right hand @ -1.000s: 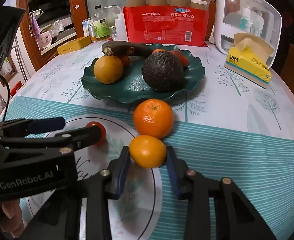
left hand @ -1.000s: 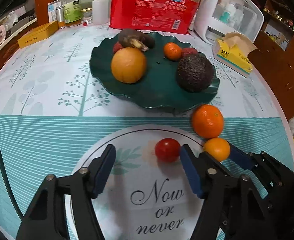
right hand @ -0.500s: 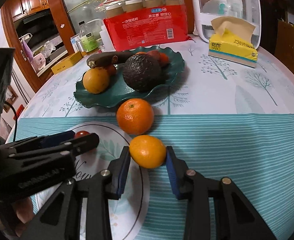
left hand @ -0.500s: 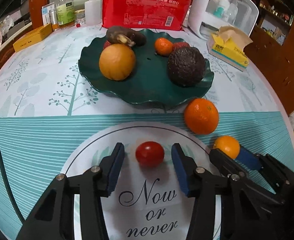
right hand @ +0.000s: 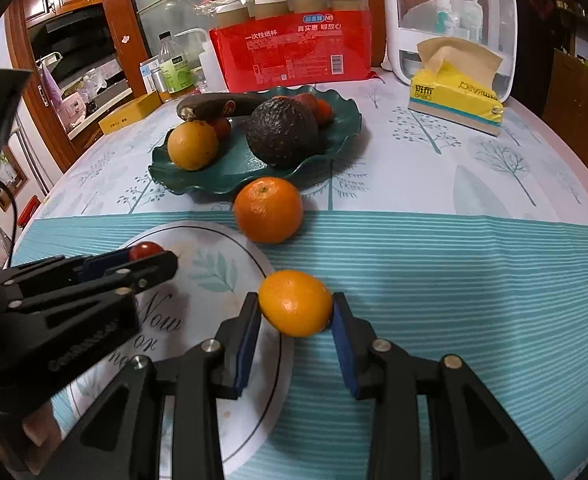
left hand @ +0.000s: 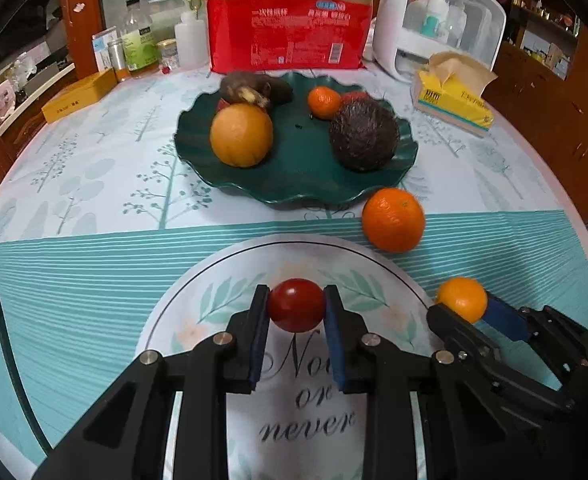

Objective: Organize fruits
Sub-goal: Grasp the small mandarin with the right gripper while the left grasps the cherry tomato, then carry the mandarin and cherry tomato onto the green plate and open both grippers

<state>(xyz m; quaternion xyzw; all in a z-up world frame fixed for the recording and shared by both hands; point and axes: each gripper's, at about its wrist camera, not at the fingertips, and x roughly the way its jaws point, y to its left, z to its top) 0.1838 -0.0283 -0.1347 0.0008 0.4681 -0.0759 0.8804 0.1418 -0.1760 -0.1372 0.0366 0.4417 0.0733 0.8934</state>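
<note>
Closing within the last second, the left gripper [left hand: 296, 307] now pinches the small red cherry tomato [left hand: 296, 305] near the tabletop's front edge – the right gripper [right hand: 296, 309] already clamps the small orange mandarin [right hand: 295, 303] (both seem ready for the scalloped dark-green plate [left hand: 294, 176]).

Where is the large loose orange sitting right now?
The large orange sits on the tablecloth just off the green plate's near right rim in the left wrist view, beyond the small orange.
</note>
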